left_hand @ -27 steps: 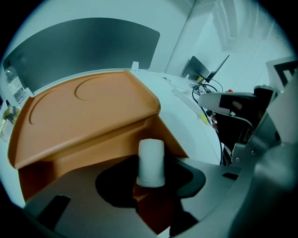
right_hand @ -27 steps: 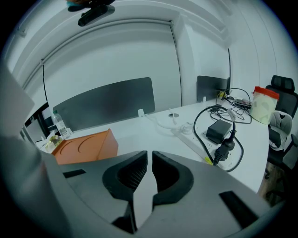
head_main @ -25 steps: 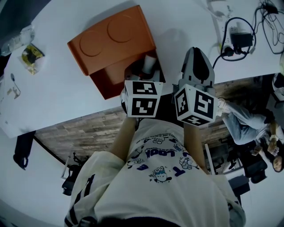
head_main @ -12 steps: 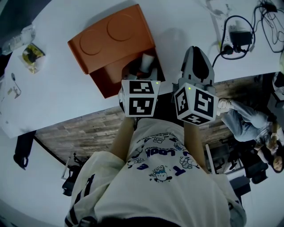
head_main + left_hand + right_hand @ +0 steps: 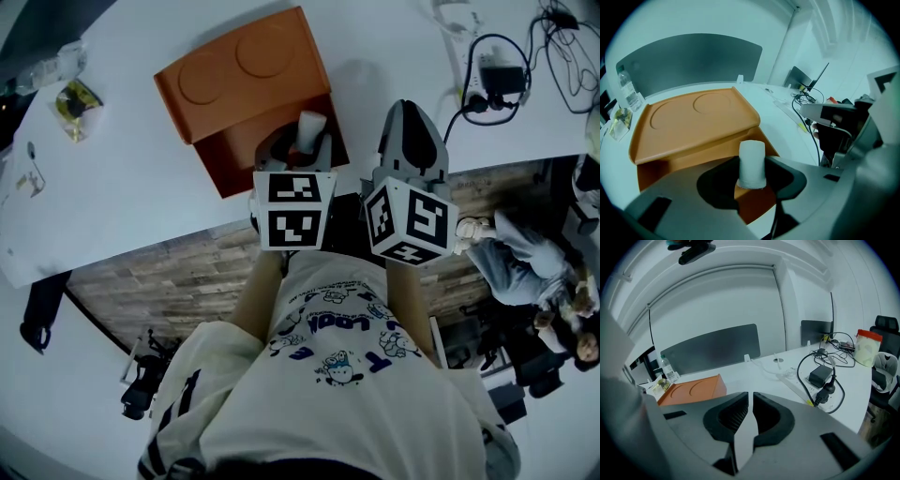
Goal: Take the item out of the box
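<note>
An orange box [image 5: 246, 75] lies on the white table [image 5: 122, 187] with its flat lid raised; the box [image 5: 693, 122] fills the middle of the left gripper view. My left gripper [image 5: 302, 141] hangs over the box's open front, shut on a small white cylinder [image 5: 310, 127]. The cylinder [image 5: 752, 161] stands upright between the dark pads, clear of the box floor. To the right, my right gripper [image 5: 410, 117] sits over the table edge. Its jaws [image 5: 751, 401] are shut with only a thin slit between them and nothing inside. The orange box [image 5: 691, 390] shows far to its left.
A power strip [image 5: 455, 37], a black adapter [image 5: 502, 75] and looped cables lie at the back right. A water bottle [image 5: 629, 91] and a snack packet [image 5: 77, 98] sit at the left. A dark partition [image 5: 712, 350] backs the table. Seated people [image 5: 525, 262] are at the right.
The left gripper has drifted slightly with the white cylinder still in its jaws, and the head view has shifted a little. The right gripper has stayed put.
</note>
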